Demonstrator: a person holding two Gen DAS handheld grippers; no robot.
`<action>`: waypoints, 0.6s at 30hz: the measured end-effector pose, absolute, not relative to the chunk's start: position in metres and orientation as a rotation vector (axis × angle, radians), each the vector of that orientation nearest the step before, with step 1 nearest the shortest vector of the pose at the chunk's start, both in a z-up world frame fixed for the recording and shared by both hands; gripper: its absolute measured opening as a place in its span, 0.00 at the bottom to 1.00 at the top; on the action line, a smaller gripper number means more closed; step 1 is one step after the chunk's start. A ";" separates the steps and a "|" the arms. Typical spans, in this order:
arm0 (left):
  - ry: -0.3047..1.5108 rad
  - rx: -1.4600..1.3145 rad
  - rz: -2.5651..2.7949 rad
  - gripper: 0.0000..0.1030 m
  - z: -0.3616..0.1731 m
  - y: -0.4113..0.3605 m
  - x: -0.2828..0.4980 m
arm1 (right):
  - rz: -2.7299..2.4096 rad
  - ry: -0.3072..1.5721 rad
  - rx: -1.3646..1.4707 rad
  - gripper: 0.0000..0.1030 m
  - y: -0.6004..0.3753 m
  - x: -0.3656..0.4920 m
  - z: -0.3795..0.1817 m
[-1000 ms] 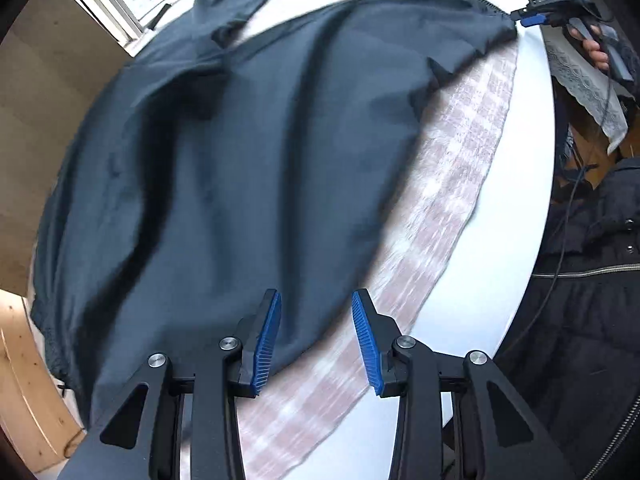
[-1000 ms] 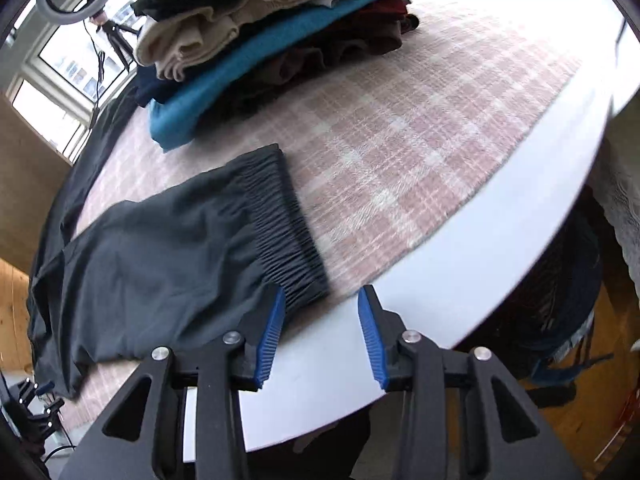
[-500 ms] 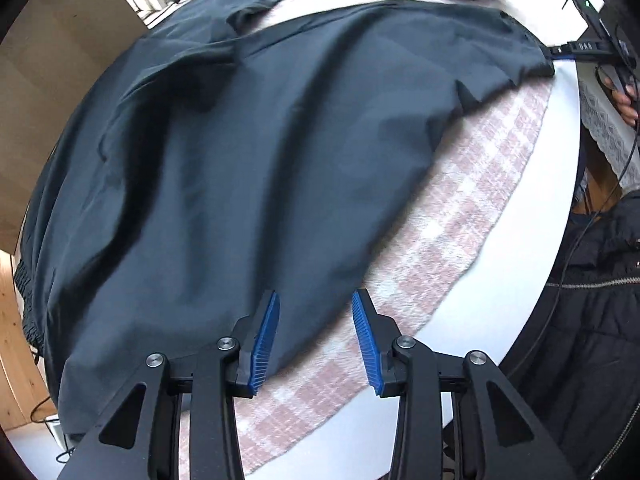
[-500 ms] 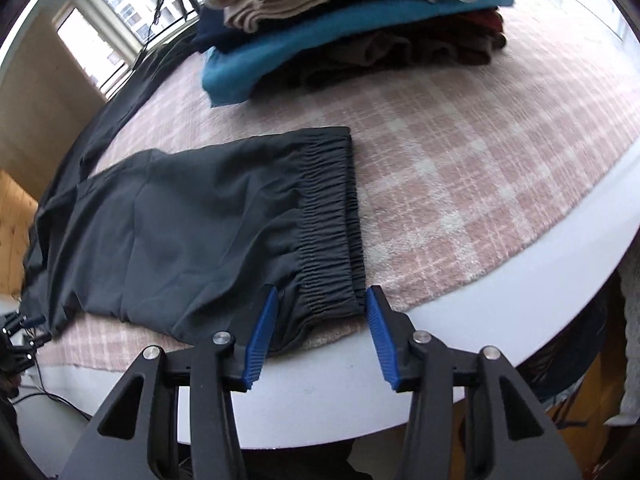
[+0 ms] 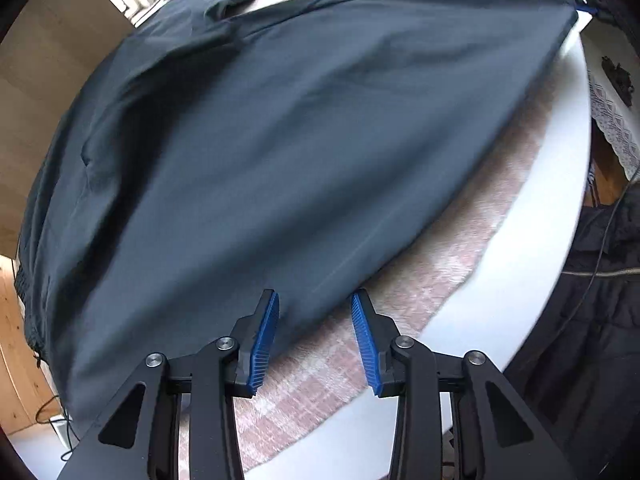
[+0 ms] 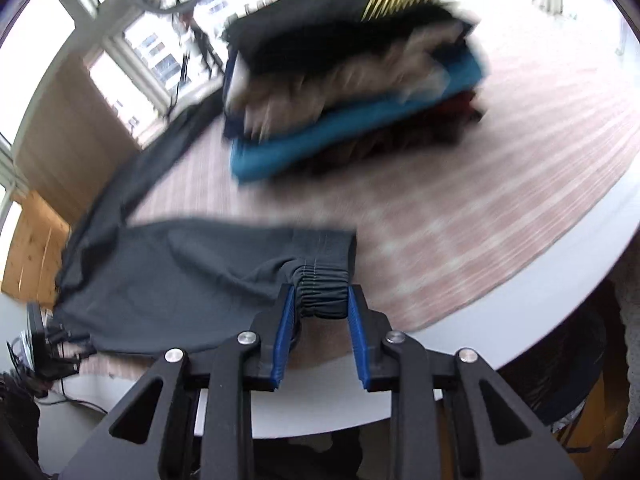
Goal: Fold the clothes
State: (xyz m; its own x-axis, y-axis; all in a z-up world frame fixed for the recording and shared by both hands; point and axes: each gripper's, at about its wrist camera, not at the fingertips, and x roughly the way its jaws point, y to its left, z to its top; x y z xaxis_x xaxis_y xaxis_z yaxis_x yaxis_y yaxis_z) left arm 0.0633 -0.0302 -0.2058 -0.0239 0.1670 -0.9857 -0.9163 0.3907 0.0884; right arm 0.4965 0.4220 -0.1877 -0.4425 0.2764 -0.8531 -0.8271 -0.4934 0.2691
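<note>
As right tongs (image 6: 318,312) close, trousers (image 6: 168,276) stretch leftward.

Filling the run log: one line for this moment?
right gripper: closing on trousers' waistband | left gripper: open over trousers

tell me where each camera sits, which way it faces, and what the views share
Left wrist: on the left gripper, looking down on the dark trousers; own open fingers, dark jacket at right.
Right wrist: on the right gripper, angled down across the table; jaws closing on the elastic waistband, folded pile behind.
Shared: trousers, pink checked cloth.
</note>
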 end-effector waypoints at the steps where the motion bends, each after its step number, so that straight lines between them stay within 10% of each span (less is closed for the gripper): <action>1: 1.293 -0.766 1.005 0.35 -0.202 -0.030 0.064 | 1.985 0.902 -1.038 0.26 0.427 0.493 -0.191; 8: 1.257 -0.815 1.050 0.36 -0.181 -0.033 0.043 | 1.877 0.815 -1.260 0.29 0.425 0.481 -0.215; 18: 1.122 -0.862 1.379 0.36 -0.078 -0.007 -0.086 | 2.115 0.683 -1.083 0.39 0.437 0.425 -0.082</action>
